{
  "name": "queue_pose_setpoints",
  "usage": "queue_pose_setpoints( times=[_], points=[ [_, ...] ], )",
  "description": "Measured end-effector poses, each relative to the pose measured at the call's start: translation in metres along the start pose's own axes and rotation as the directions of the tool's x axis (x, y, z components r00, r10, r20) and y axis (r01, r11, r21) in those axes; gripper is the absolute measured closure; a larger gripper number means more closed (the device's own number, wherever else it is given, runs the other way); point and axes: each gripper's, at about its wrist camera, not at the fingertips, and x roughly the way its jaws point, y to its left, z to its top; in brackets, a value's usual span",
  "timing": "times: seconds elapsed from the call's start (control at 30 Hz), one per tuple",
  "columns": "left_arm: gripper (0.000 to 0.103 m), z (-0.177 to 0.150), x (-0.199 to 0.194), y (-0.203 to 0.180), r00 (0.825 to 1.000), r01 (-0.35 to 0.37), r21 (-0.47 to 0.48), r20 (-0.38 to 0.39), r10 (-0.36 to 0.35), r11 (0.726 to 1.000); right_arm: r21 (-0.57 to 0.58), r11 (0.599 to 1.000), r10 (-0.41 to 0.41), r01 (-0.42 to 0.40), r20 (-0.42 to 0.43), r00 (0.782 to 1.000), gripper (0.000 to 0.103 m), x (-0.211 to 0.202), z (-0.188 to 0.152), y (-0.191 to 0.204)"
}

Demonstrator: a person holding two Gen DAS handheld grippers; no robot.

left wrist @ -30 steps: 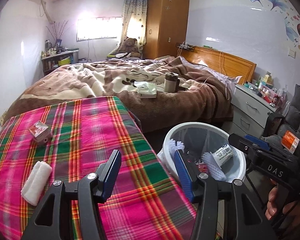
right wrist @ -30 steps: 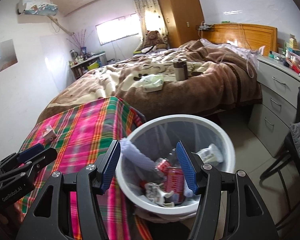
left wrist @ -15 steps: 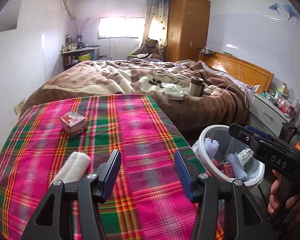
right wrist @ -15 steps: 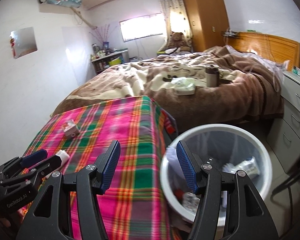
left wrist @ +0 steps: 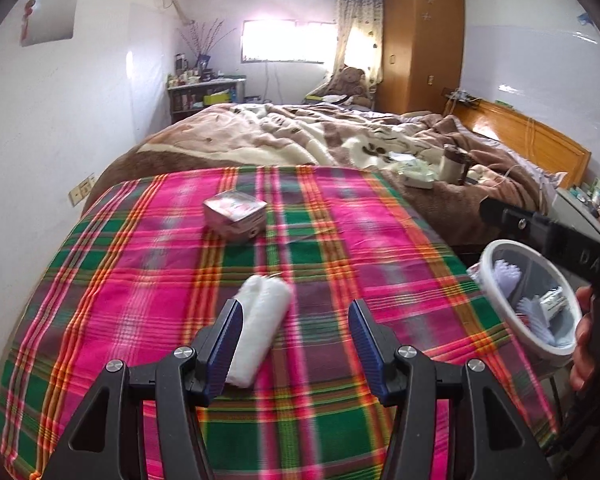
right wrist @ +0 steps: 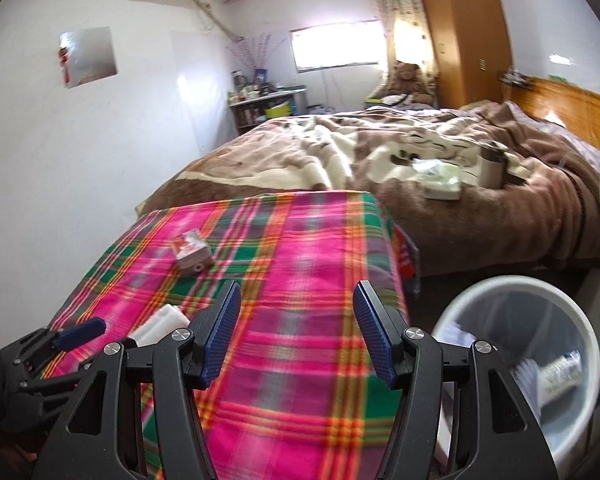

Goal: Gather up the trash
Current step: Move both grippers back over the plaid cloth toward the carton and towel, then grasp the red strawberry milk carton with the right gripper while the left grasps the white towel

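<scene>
Two pieces on the cloth: a white rolled wad (left wrist: pixel 260 332) and a small pink-and-white carton (left wrist: pixel 235 216).
White wad: lies on the plaid cloth (left wrist: pixel 340 264), just inside the left gripper (left wrist: pixel 296 344) at about 9 o'clock of its gap, its near end beside the left blue pad; whether pad and wad touch is unclear.
Carton: further up the cloth at 11 o'clock from the left gripper, well apart from the wad.
Left gripper: jaws apart, nothing clamped.
Right gripper: (right wrist: pixel 298 330) jaws apart over bare cloth, holding nothing; the wad (right wrist: pixel 162 322) sits at its 9 o'clock, the carton (right wrist: pixel 191 254) at 11 o'clock.
Bin: white trash bin (right wrist: pixel 540 364) off the cloth's right edge, at 3 o'clock of the right gripper, with scraps inside.
Open room: broad bare plaid between and beyond both grippers; the cloth's far edge meets a brown bed (left wrist: pixel 320 140).
Hidden or unclear: the wad's near end is covered by the left gripper's finger; the bin's contents are blurred; a hand (left wrist: pixel 588 340) is cut off at the left view's right border.
</scene>
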Motion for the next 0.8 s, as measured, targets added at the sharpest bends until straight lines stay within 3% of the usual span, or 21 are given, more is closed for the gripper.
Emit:
queue_pose_setpoints(
  times=[0.1,0.2,0.37,0.53,0.67,0.8],
  points=[
    [0.047,-0.003,0.010,0.019,1.000,0.004,-0.030,-0.028,-0.005,1.000,-0.021,1.000,0.013,-0.013,-0.007,1.000,0.043,0.013,0.006,0.011],
    [0.037,-0.004,0.023,0.034,0.998,-0.011,-0.033,-0.058,0.010,0.999,-0.025,0.999,0.039,-0.039,-0.019,0.999,0.043,0.025,0.011,0.019],
    [0.037,-0.007,0.042,0.043,0.995,-0.013,-0.018,-0.104,0.011,1.000,-0.039,0.997,0.059,-0.061,-0.045,0.997,0.043,0.050,0.016,0.030],
    [0.037,-0.009,0.064,0.040,0.984,0.043,0.011,-0.172,-0.041,0.999,-0.064,0.994,0.082,-0.087,-0.080,0.993,0.043,0.075,0.021,0.046],
    [0.037,-0.013,0.077,0.044,0.978,0.046,0.001,-0.206,-0.045,0.999,-0.088,0.988,0.116,-0.126,-0.111,0.987,0.043,0.098,0.024,0.059],
    [0.054,-0.013,0.079,0.053,0.978,0.038,-0.012,-0.205,-0.040,0.999,-0.121,0.984,0.116,-0.133,-0.137,0.984,0.043,0.114,0.026,0.071]
  ],
)
